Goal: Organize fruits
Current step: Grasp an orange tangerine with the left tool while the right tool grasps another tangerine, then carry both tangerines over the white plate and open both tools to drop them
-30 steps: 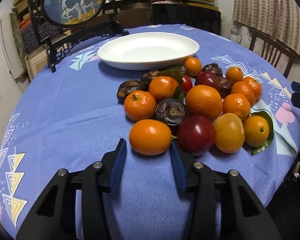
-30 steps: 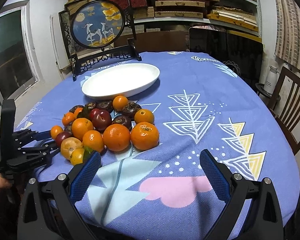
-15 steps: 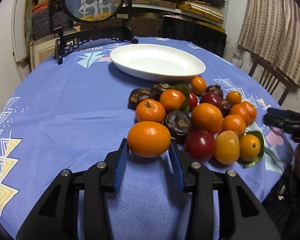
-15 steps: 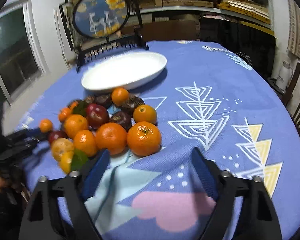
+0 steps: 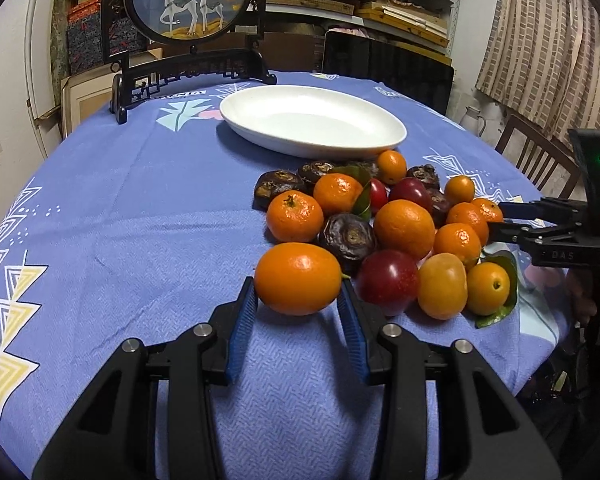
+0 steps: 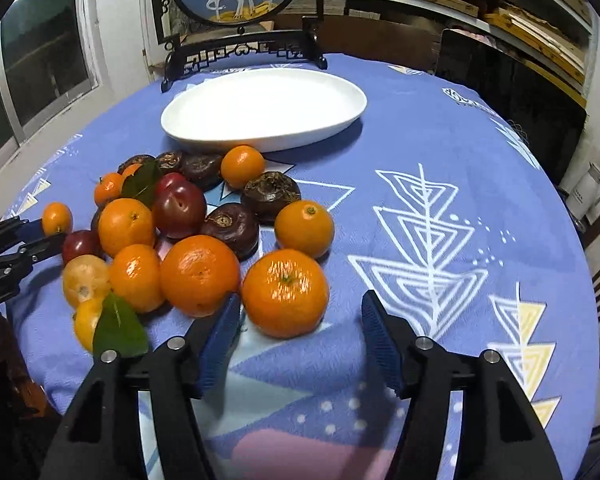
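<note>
Left wrist view: left gripper (image 5: 298, 304) pinched orange (image 5: 298, 278) at pile's near edge. Right gripper (image 6: 296, 334) gaped wide, empty, around tangerine (image 6: 285, 293), not touching. Plate (image 5: 260, 136) held nothing; whole pile (image 5: 380, 220) left on tablecloth (image 5: 140, 220). Whether orange had lifted off cloth: couldn't tell. Rear fruits partly hidden.

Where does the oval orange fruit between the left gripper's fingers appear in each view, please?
Left wrist: the oval orange fruit is low in the centre, gripped by the left gripper.
Right wrist: the same fruit looks small at the far left, mid-height, at the tips of the left gripper.
Shared landmark: the white plate lies behind the fruit pile in both views.
</note>
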Available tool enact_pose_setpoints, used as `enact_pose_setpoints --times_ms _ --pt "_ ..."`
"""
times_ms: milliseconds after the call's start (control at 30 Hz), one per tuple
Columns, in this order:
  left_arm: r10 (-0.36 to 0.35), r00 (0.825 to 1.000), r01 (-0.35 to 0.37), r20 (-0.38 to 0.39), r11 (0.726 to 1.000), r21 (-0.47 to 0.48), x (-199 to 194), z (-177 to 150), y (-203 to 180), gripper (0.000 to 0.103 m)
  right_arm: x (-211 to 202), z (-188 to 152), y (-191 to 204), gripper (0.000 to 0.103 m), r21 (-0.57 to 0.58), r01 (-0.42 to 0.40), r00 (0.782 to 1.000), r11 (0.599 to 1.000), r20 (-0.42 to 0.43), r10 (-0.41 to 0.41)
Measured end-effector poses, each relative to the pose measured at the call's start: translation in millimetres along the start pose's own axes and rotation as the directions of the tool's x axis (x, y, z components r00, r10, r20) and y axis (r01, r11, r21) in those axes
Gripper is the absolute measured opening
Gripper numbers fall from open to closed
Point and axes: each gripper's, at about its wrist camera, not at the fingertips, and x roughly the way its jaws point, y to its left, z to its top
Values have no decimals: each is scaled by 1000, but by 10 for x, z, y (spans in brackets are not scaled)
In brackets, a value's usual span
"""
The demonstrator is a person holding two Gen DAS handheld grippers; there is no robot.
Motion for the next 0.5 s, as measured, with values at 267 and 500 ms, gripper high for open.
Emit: enact_pose_setpoints --times_ms 267,500 --pt "12 1000 -11 20 1000 -24 -85 67 42 40 -68 -60 -17 45 17 -94 995 995 26 93" --pt "-9 998 9 70 1000 1 -304 355 -61 40 -454 53 -223 45 63 -167 982 984 96 161"
